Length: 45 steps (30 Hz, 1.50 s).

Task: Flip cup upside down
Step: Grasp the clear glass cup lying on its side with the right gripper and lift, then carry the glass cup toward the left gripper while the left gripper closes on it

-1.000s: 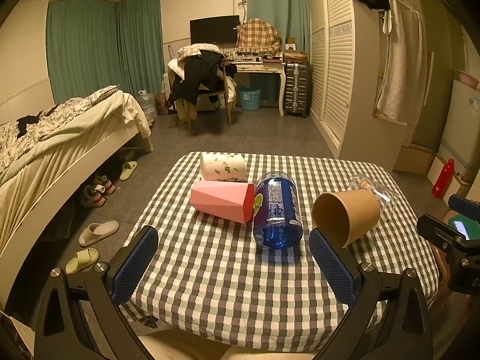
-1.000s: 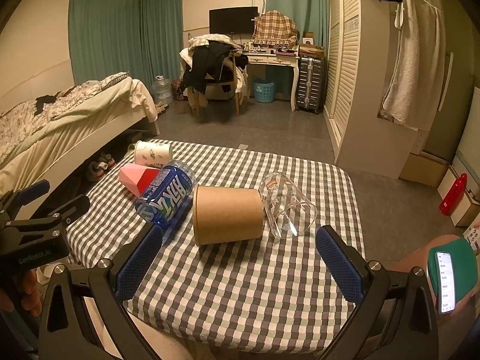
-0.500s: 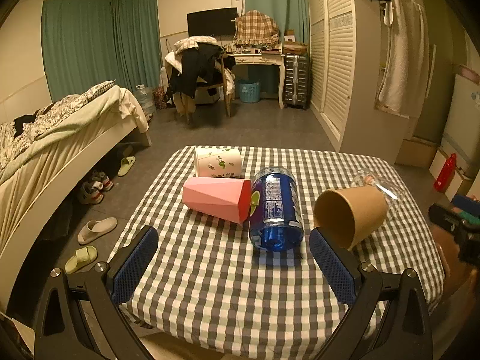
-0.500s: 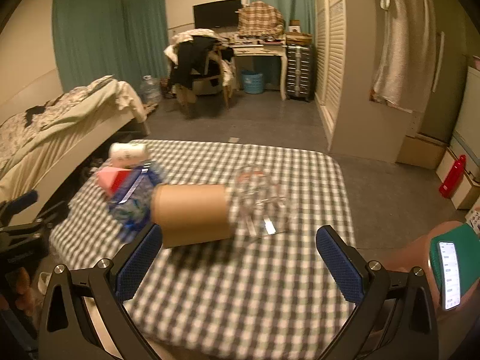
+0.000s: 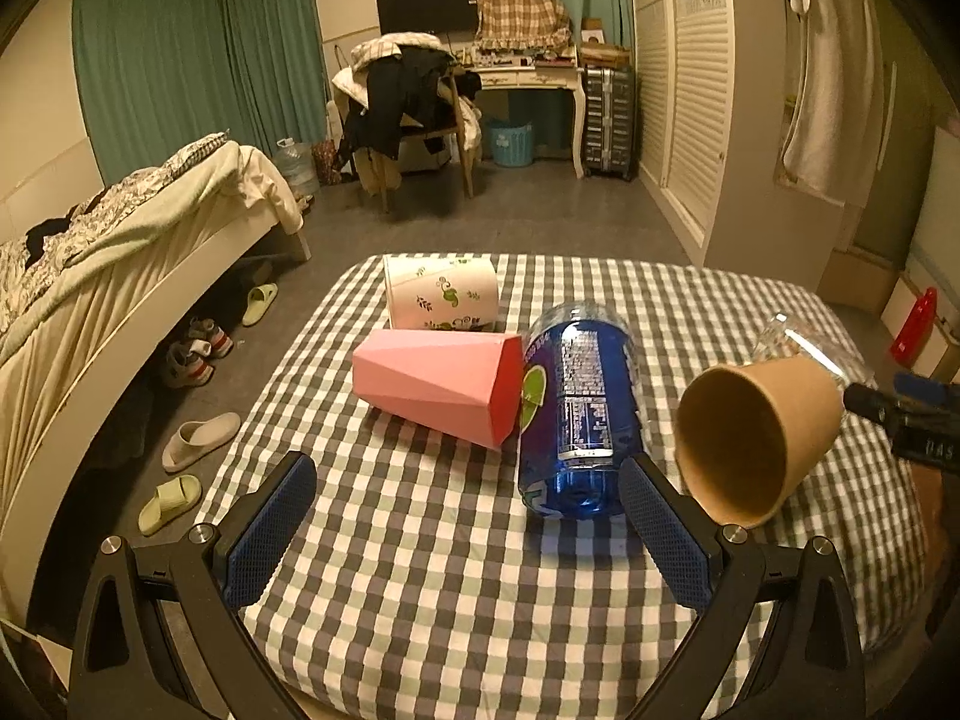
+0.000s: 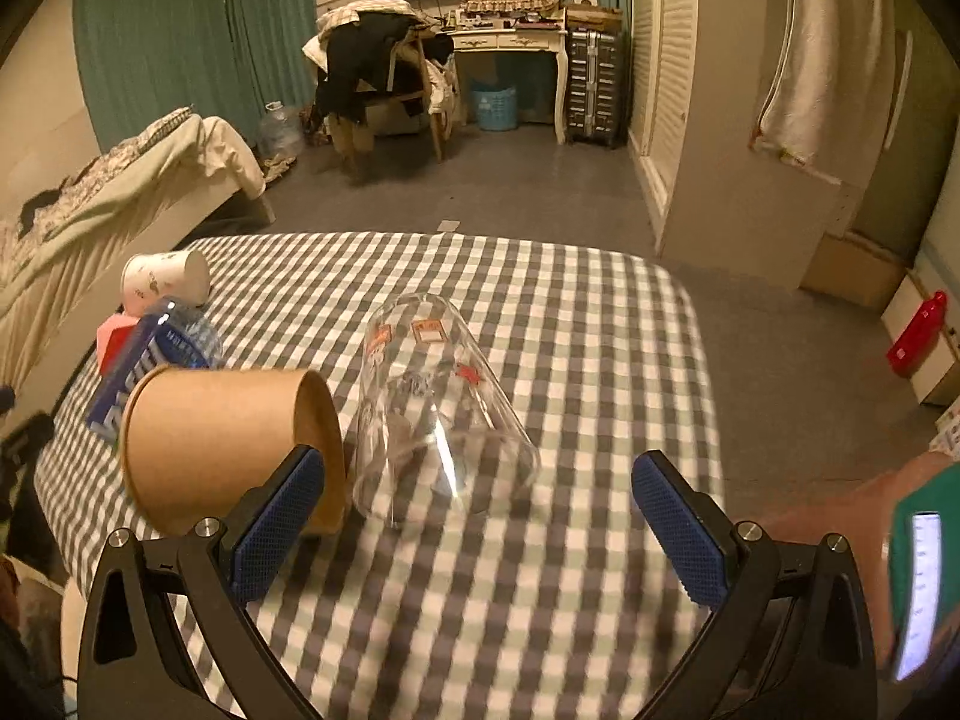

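Several cups lie on their sides on a checked table [image 5: 432, 570]. A white floral cup [image 5: 441, 299], a pink faceted cup [image 5: 432, 384], a blue cup [image 5: 576, 414] and a brown paper cup [image 5: 750, 438] show in the left wrist view. A clear plastic cup [image 6: 432, 408] lies beside the brown paper cup [image 6: 222, 438] in the right wrist view. My left gripper [image 5: 468, 534] is open and empty, in front of the pink and blue cups. My right gripper [image 6: 480, 534] is open and empty, just in front of the clear cup.
A bed [image 5: 120, 252] stands to the left with shoes and slippers [image 5: 198, 438] on the floor beside it. A chair piled with clothes [image 5: 402, 102] and a desk [image 5: 528, 78] are at the back. A wardrobe [image 5: 690, 90] is on the right.
Both grippers have moved forward toward the cups. The right gripper has swung to face the clear cup, which now lies centred between its fingers.
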Motion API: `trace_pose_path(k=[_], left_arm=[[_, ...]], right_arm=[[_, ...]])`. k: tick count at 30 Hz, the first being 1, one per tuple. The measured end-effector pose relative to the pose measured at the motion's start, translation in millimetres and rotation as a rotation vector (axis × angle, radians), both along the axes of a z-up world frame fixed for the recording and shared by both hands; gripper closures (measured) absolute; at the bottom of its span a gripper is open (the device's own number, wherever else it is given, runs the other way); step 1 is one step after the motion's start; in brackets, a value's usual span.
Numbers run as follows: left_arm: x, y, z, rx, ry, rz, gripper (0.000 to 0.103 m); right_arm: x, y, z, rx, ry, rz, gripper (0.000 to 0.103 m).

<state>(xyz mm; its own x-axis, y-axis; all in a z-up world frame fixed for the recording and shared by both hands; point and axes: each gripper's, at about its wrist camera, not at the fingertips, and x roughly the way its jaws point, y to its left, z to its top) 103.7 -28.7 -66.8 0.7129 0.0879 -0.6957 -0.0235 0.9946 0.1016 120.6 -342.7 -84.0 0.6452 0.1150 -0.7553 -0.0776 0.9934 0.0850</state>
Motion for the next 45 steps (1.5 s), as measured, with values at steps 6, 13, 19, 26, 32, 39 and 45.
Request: trace_pose_path(k=[6, 13, 19, 26, 32, 39, 45], left_arm=[[13, -1, -8, 0.024, 0.025, -0.006, 0.000], [16, 0, -11, 0.025, 0.032, -0.008, 0.000], [4, 6, -6, 0.013, 0.014, -0.015, 0.000], [-19, 10, 4, -0.017, -0.014, -0.027, 0.000], [-40, 8, 13, -0.033, -0.039, -0.044, 0.000], [-55, 4, 21, -0.029, -0.040, -0.051, 0.000], [-56, -11, 30, -0.068, 0.010, -0.063, 0.000]], right_arm=[[25, -4, -17, 0.075, 0.037, 0.001, 0.001], [31, -2, -28, 0.171, 0.090, 0.034, 0.027], [3, -3, -20, 0.148, 0.074, -0.022, 0.028], [-58, 5, -9, 0.030, 0.064, -0.126, 0.028], [-99, 34, -10, 0.005, 0.096, -0.154, 0.028], [-115, 55, -18, -0.008, 0.123, -0.143, 0.018], [-130, 47, 13, -0.061, 0.041, -0.117, 0.005]])
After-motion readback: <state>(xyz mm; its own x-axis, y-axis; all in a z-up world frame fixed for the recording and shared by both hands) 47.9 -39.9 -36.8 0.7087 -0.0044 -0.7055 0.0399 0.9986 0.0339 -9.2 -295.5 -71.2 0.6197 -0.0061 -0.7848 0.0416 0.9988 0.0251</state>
